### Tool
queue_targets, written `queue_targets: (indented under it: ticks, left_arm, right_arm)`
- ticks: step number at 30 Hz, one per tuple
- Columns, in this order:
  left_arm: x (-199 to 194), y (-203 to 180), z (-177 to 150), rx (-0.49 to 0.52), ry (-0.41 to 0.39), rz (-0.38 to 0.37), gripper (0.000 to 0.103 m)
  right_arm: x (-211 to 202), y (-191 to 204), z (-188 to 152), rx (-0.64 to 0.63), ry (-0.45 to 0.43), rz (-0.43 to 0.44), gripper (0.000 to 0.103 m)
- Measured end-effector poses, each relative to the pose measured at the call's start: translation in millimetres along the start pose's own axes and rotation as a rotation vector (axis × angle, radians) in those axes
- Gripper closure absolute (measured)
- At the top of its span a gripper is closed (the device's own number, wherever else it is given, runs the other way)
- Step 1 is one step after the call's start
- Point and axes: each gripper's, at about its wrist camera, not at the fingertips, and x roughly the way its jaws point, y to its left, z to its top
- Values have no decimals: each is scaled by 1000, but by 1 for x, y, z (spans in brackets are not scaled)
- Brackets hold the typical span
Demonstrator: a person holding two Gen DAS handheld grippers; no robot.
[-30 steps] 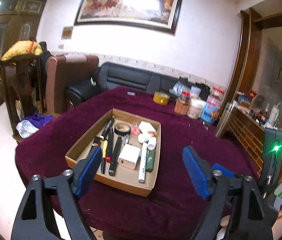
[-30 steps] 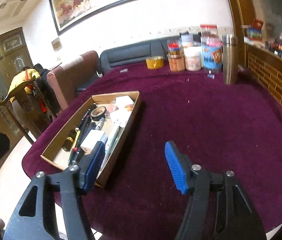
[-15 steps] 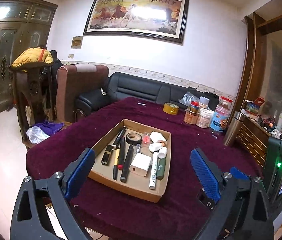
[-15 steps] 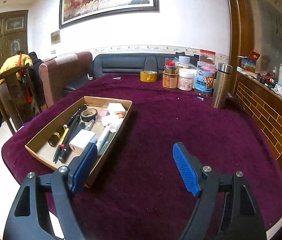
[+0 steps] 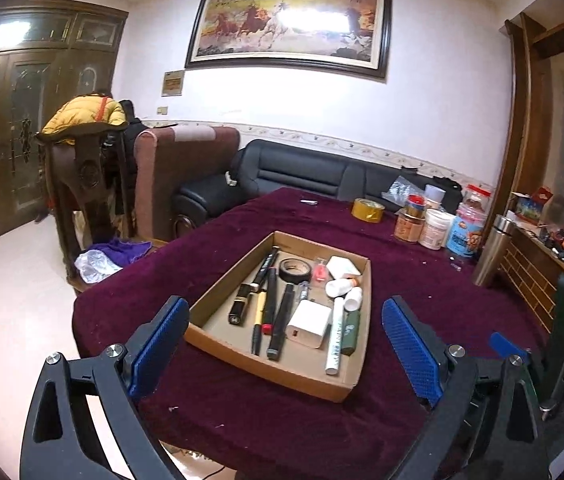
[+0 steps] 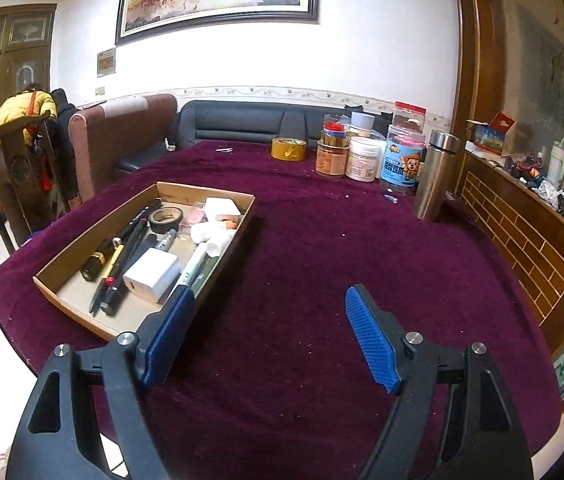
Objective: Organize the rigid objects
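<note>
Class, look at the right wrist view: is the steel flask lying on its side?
No, the steel flask stands upright on the table.

Maroon-clothed table (image 6: 322,280) with cardboard tray (image 6: 61,292), jars (image 6: 362,160), flask (image 6: 434,176).

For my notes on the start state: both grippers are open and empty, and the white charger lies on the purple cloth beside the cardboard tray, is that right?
Not quite. The left gripper and right gripper are open and empty, but the white charger lies inside the cardboard tray, next to the pens, not on the purple cloth. The left wrist view shows it.
</note>
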Motion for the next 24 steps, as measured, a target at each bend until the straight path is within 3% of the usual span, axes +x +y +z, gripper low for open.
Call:
queue_targets:
  ticks: [7,14,21,24]
  left_arm:
    - [6,4,-2,13,21,32,6]
    - [9,2,-6,39,28,55,6]
    - [-11,4,0,29,-53,142,5]
    - [-17,5,3,34,-75,116,1]
  right_arm:
    - [0,-3,-1,-7,-5,-57,22]
    - [-1,-4,-3,-12,-7,-47,22]
    - [-11,-2,-1,-14,-61,-27,22]
    - [-12,0,0,-16,-69,-19,22]
